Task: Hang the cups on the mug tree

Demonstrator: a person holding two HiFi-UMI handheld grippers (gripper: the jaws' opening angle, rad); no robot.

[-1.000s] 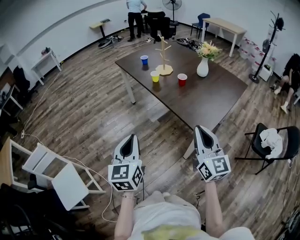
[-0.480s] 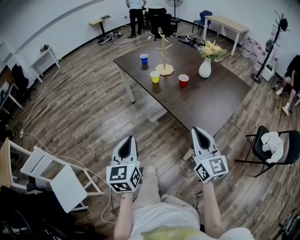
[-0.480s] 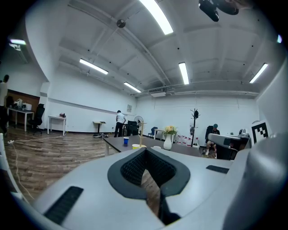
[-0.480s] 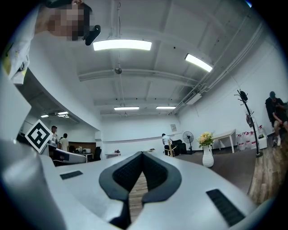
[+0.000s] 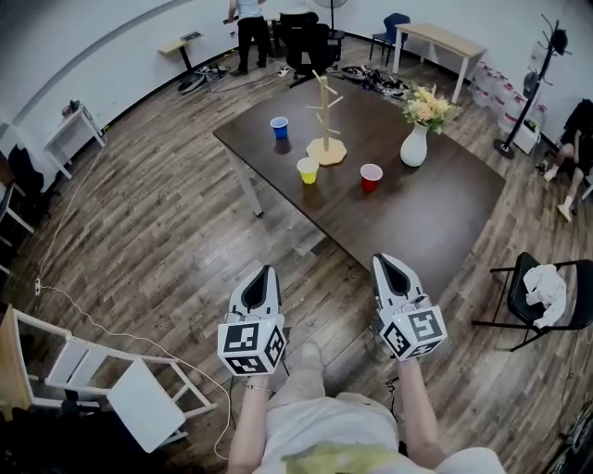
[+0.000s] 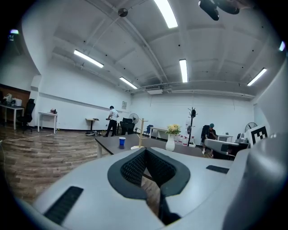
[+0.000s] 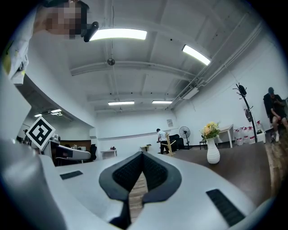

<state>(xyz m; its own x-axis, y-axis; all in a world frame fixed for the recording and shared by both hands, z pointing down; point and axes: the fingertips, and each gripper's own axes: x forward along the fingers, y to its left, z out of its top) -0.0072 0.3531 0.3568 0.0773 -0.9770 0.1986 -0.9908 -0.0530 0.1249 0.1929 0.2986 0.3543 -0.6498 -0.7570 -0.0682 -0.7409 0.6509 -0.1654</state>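
A wooden mug tree [image 5: 324, 116] stands bare on the dark brown table [image 5: 435, 222], far ahead of me. Around it sit a blue cup [image 5: 279, 128], a yellow cup [image 5: 308, 170] and a red cup [image 5: 371, 177], all upright on the tabletop. My left gripper [image 5: 264, 271] and right gripper [image 5: 384, 261] hang side by side above the wooden floor, short of the table's near corner, both shut and empty. In the left gripper view the blue cup [image 6: 122, 141] and the mug tree [image 6: 141, 132] show small past the left gripper [image 6: 145, 150]. The right gripper [image 7: 142, 154] points at the mug tree [image 7: 169, 143].
A white vase of flowers [image 5: 414, 143] stands on the table right of the cups. A black chair with a white cloth [image 5: 547, 287] is at the right, a tipped white chair [image 5: 139, 398] and a floor cable at lower left. A person [image 5: 248, 28] stands at the back.
The table and cups have come nearer and lower in the head view as I walk towards them. Both grippers keep the same shut, empty stance.
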